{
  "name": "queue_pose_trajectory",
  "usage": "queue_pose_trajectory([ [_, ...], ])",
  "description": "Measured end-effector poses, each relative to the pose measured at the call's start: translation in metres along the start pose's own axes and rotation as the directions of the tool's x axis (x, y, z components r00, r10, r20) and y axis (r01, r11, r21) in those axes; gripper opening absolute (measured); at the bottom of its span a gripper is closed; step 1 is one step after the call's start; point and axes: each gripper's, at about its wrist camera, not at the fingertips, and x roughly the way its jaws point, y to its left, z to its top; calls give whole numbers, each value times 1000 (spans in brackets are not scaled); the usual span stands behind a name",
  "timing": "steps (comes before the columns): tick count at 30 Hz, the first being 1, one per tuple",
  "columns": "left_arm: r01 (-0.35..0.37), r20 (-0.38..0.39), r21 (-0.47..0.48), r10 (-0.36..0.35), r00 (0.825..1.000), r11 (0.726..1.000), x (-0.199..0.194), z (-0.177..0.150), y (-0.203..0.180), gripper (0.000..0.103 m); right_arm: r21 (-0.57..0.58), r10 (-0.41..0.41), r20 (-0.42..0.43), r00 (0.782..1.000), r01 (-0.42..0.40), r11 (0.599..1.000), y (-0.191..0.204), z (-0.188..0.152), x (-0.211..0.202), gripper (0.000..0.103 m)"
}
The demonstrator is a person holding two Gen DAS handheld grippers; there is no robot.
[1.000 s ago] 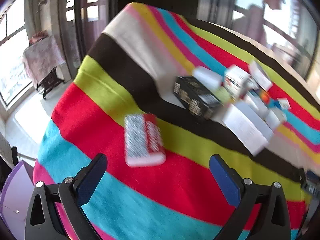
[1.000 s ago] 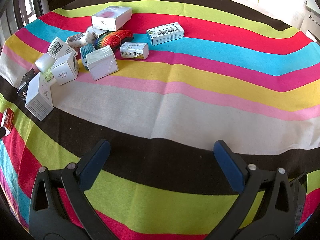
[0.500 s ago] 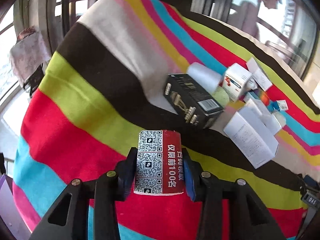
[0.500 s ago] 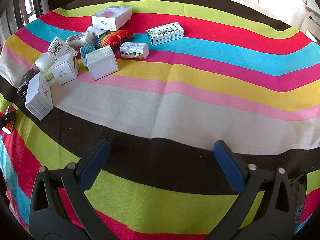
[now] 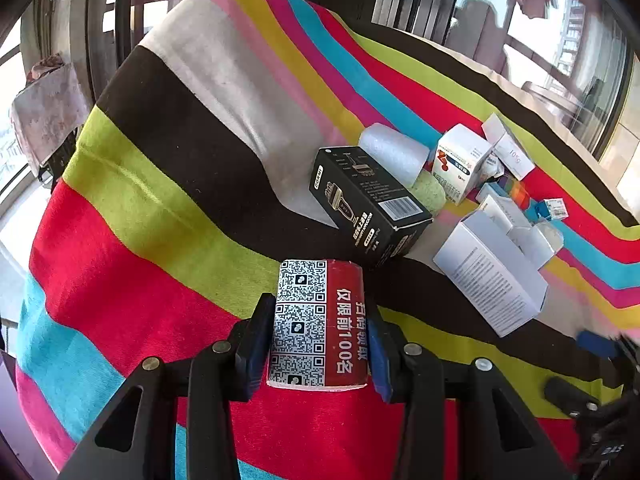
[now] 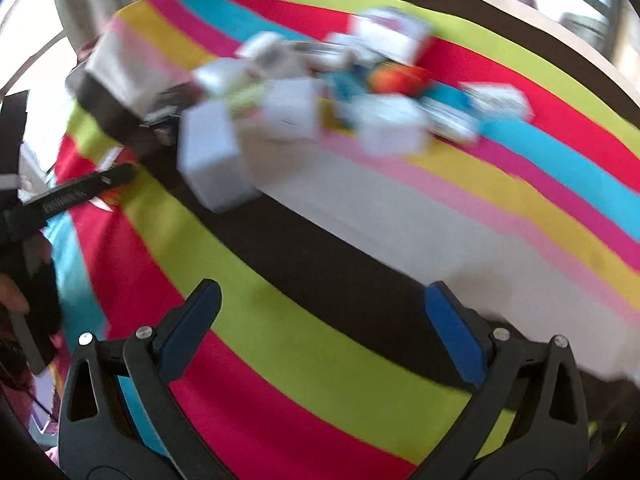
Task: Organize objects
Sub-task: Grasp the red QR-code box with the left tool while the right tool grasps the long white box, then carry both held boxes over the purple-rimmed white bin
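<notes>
My left gripper [image 5: 318, 312] is shut on a red box with white QR codes [image 5: 318, 324], held just above the striped cloth [image 5: 168, 208]. Beyond it lie a black box [image 5: 366, 200], a large white box [image 5: 490, 276], a white foam roll [image 5: 394, 152] and several small cartons [image 5: 460, 164]. My right gripper [image 6: 320, 316] is open and empty over the green and black stripes. Its view is blurred; the pile of boxes [image 6: 320, 96] lies ahead of it. The left gripper shows as a dark bar in the right wrist view [image 6: 76, 192] at the left.
The striped cloth covers a table whose edge falls away at the left [image 5: 48, 240]. Windows and railings [image 5: 532, 40] stand behind the table. A small covered table [image 5: 44, 116] stands on the floor at the far left.
My left gripper closed on the red QR box and now holds it nearer the black box. My right gripper has swung left towards the pile, blurring its view.
</notes>
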Motion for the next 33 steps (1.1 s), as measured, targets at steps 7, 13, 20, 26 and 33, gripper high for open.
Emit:
queue_pose_trajectory([
  [7,-30,-4,22,30,1000,999,0,0,-1,44,-147,14,-41,999,-19,989,67,52,52,91],
  [13,-26,-3,17,26,1000,1000,1,3,-2,44,-173,34,-5,999,-34,984,87,57,51,39],
  [20,-30,-3,17,30,1000,999,1,3,-3,44,-152,-35,66,997,44,987,87,0,15,40],
  [26,-52,-4,31,52,999,998,-1,1,-3,43,-71,-58,79,995,64,995,68,-16,3,40],
  [33,-104,-4,72,105,995,992,-1,-2,-8,43,-17,-103,108,989,105,994,55,-13,-4,40],
])
